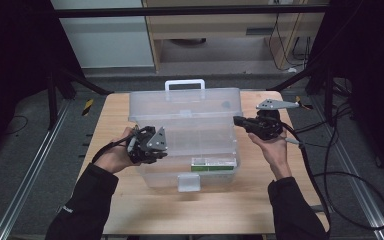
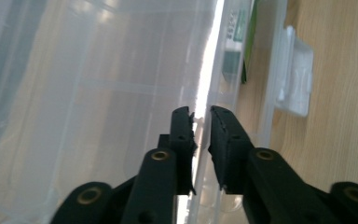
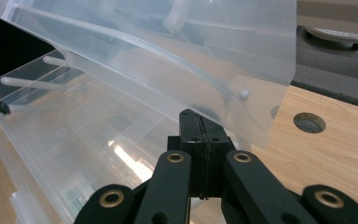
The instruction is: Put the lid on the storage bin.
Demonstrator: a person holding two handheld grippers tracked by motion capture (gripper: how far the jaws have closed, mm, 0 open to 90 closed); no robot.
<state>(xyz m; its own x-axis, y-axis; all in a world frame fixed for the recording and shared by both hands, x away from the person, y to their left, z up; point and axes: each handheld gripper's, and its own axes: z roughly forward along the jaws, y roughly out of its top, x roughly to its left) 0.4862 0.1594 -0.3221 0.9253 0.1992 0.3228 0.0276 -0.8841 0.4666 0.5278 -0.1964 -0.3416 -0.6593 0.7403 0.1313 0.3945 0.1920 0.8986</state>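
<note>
Clear plastic storage box point(image 1: 185, 145), ribbed, with white handle point(image 1: 184, 84) and front latch point(image 1: 188, 182), on pale wood-grain counter point(image 1: 205, 210); grey floor around it. Green-and-white label point(image 1: 213, 164) inside, print unreadable. Left hand-held gripper point(image 2: 202, 122): jaws slightly parted astride the box's left rim, not clamping. Right hand-held gripper point(image 3: 198, 122): clenched, jaws together against the raised lid point(image 3: 177, 42) edge.

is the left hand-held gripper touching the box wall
Apart. In the left gripper view the left hand-held gripper straddles the clear storage box wall edge, with a lit gap visible on both sides between its pads and the plastic.
</note>
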